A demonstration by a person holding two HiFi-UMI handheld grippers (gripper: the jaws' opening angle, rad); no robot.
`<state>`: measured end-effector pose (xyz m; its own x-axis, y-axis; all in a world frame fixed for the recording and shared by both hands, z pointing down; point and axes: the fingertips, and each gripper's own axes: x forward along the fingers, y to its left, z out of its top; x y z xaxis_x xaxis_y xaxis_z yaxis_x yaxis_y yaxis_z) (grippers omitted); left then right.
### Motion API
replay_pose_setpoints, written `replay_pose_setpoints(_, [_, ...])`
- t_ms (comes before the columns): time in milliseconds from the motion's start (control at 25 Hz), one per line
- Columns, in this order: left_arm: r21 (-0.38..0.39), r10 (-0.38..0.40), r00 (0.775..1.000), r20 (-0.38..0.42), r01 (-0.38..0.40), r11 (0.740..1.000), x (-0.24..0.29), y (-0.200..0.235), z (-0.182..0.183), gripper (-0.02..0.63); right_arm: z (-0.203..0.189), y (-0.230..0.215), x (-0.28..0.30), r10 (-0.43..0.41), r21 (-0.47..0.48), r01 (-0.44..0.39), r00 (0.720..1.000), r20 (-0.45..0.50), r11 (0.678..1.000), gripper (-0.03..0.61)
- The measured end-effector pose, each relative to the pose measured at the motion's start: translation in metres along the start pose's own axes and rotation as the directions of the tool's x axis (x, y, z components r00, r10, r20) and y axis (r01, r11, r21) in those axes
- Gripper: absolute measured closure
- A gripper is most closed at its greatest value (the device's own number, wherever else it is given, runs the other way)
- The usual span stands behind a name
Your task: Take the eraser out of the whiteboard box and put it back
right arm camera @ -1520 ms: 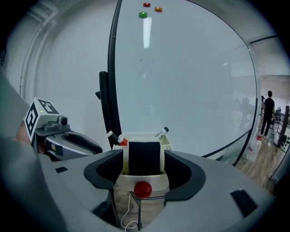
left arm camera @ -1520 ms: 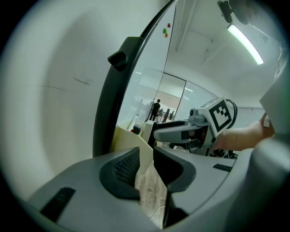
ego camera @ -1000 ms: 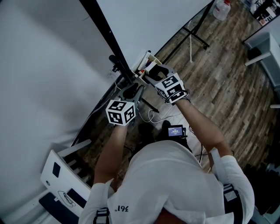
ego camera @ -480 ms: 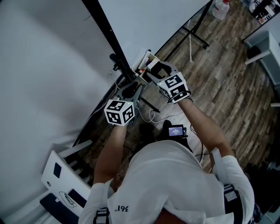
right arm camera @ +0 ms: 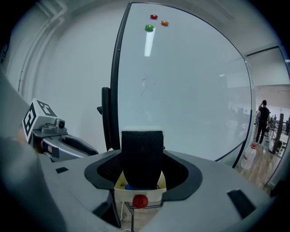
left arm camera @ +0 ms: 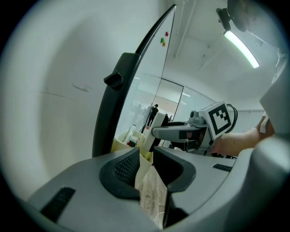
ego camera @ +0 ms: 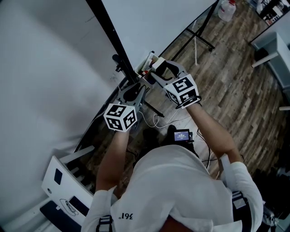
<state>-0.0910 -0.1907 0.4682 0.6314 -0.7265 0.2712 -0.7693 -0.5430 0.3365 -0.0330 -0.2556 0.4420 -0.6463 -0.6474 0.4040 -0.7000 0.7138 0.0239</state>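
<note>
Against whiteboard (right arm camera: 181,90), right gripper (right arm camera: 142,170) fingers clamp eraser (right arm camera: 142,152) upright over box (right arm camera: 121,192); left gripper (left arm camera: 146,165) fingers slightly apart

We look down on a wood-plank floor (ego camera: 235,90) bearing the whiteboard stand (ego camera: 204,41) with its whiteboard box (right arm camera: 154,195), a white cable (ego camera: 155,119) and a far-edge jug (ego camera: 225,9).

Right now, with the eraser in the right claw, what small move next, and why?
Probably lift the right claw straight up: it is shut on the black felt eraser, whose lower end sits within the cream plastic box.
</note>
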Motion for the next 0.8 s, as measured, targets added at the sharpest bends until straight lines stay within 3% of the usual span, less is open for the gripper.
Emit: replay_pose_setpoints(800, [0.074,-0.069,0.986,0.152,0.058,0.996,-0.034,-0.052,0.077,0.531,0.067,-0.004,-0.08,-0.032,-0.034,0.039,0.983,0.179,0.999,0.304])
